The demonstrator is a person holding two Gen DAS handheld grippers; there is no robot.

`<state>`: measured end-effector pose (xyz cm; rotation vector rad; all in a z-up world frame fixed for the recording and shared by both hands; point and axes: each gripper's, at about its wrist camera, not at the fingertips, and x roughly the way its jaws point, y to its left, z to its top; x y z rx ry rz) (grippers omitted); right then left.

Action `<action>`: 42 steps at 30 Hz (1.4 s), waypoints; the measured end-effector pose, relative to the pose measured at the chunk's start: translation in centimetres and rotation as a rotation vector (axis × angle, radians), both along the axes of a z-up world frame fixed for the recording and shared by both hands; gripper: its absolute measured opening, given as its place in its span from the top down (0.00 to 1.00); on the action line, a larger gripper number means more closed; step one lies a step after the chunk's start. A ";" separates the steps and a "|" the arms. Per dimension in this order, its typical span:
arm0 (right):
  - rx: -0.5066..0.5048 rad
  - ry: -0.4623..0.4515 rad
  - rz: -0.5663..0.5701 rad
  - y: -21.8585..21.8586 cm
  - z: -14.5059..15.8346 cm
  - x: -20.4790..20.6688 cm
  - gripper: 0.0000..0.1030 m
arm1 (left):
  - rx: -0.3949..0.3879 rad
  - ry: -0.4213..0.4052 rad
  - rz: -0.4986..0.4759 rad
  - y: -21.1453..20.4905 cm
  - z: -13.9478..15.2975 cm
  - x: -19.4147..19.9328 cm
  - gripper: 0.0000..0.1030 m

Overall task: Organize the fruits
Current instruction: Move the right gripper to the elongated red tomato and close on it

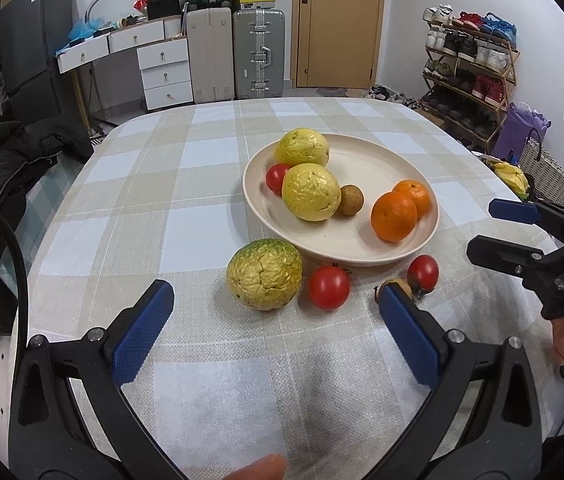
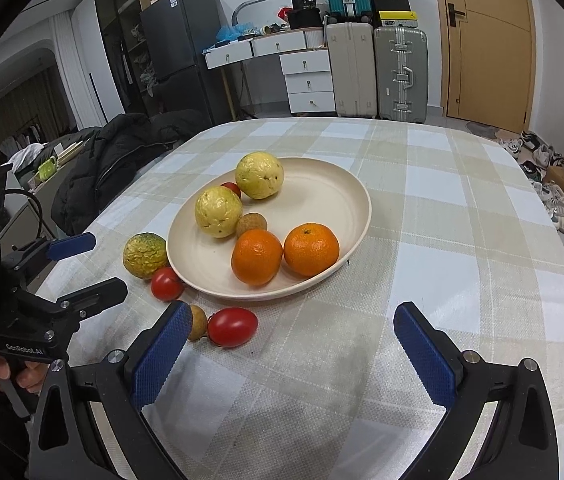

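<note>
Currently I see both tongs released, nothing between them: left tongs [image 1: 276, 298], right tongs [image 2: 293, 320]. Plate [image 1: 381, 160] on the desk [image 1: 162, 208] holds 2 guavas, 2 oranges [image 2: 285, 254], 1 tomato, 1 longan. Beside it on the cloth: 1 greenish guava [image 1: 264, 274], 2 tomatoes, 1 longan.

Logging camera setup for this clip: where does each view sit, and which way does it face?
Left wrist: on the left tool, looking down and forward over the checked tablecloth at the plate; its own blue fingers stand open, the right tool enters at the right edge.
Right wrist: on the right tool, same heading, set further right; its fingers stand open, the left tool and a hand at left.
Shared: plate, two oranges, the bumpy green-yellow fruit off the plate, door.
</note>
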<state>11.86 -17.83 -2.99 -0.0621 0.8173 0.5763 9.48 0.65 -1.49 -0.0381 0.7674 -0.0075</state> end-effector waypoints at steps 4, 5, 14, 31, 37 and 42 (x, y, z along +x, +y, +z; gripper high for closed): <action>-0.025 0.007 0.001 0.4 -0.4 0.0 0.00 | 0.004 0.007 -0.002 -0.1 -0.3 0.1 0.00; -0.032 0.007 0.001 0.5 -0.5 0.0 0.00 | 0.005 0.010 -0.002 -0.2 -0.3 0.2 0.00; -0.103 0.027 0.040 1.9 -1.8 -0.3 0.00 | 0.005 0.017 0.000 -0.2 -0.4 0.3 0.00; -0.242 0.075 0.048 4.1 -4.2 -0.4 0.00 | 0.005 0.049 0.013 0.4 -1.4 1.0 0.00; -0.250 0.080 0.026 4.7 -4.2 0.0 0.00 | 0.008 0.055 0.014 0.4 -1.6 1.1 0.00; -0.250 0.067 0.029 5.0 -4.1 0.0 0.04 | 0.007 0.056 0.017 0.5 -1.7 1.1 0.00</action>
